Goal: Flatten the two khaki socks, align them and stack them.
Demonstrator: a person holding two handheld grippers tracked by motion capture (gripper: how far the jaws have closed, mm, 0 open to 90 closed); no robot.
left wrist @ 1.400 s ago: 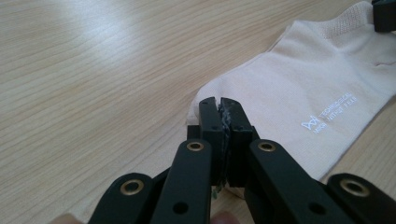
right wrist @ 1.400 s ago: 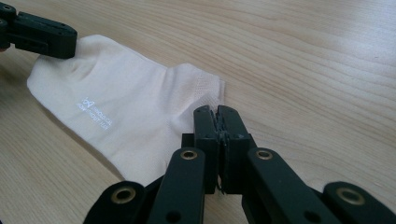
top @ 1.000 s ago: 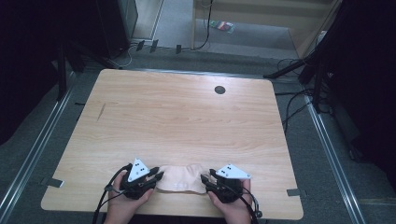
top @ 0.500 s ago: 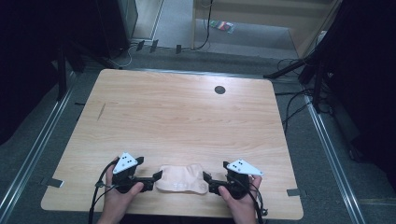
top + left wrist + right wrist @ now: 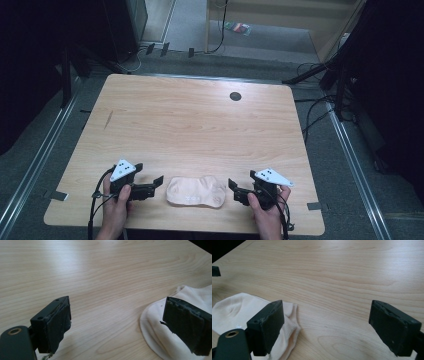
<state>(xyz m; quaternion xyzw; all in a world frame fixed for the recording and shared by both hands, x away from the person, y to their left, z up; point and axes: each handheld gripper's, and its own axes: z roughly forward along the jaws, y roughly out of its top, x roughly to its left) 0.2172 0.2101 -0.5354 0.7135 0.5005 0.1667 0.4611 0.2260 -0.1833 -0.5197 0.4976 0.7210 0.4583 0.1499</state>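
A pale pink cloth (image 5: 196,191) lies flat near the front edge of the wooden table (image 5: 200,125). My left gripper (image 5: 159,182) rests just left of it and my right gripper (image 5: 234,187) just right of it, each pointing at the cloth and held by a hand. Both have just been opening and stand open with nothing between the jaws. In the left gripper view the left gripper (image 5: 117,315) has the cloth (image 5: 152,327) behind its right jaw. In the right gripper view the right gripper (image 5: 329,325) has the cloth (image 5: 234,310) behind its left jaw.
A round black cable hole (image 5: 235,96) sits near the table's far edge, and a short dark mark (image 5: 108,119) lies at the left. Cables and dark stands surround the table on the grey floor. The front edge runs just below both hands.
Both grippers have let go of the cloth's ends and opened. The left one drew off to the left and the right one to the right. The cloth stays flat between them.
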